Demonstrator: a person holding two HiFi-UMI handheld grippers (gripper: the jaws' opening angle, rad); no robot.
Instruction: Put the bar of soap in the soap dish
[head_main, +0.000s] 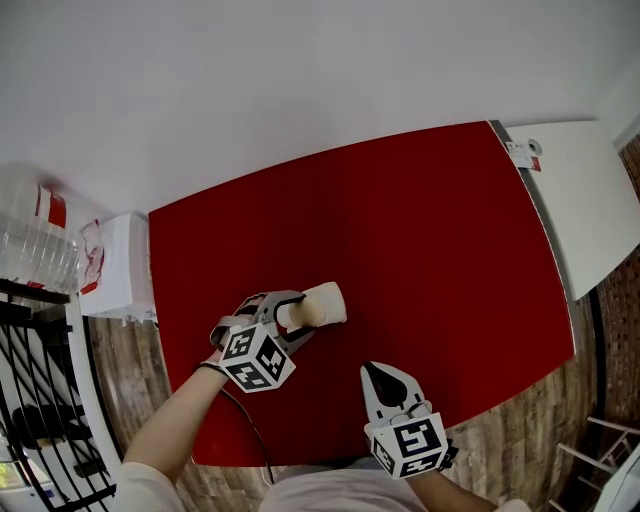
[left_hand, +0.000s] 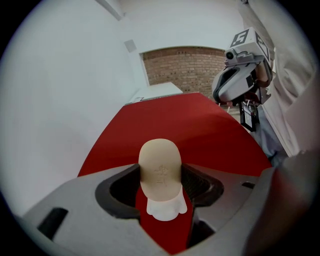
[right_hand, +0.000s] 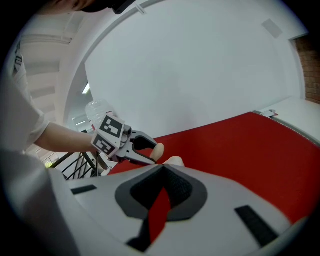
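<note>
Left hand-held gripper (head_main: 297, 314) clamped across soap (left_hand: 160, 162), ready for setting onto white piece (left_hand: 164, 210) beneath, probably dish; right hand-held gripper (right_hand: 162, 170) closed, empty, kept aside over tabletop (head_main: 420, 230).

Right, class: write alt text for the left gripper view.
The left gripper is shut on a beige bar of soap, with a white scalloped piece, probably the soap dish, just below it over the red table. The right gripper hangs at upper right.
</note>
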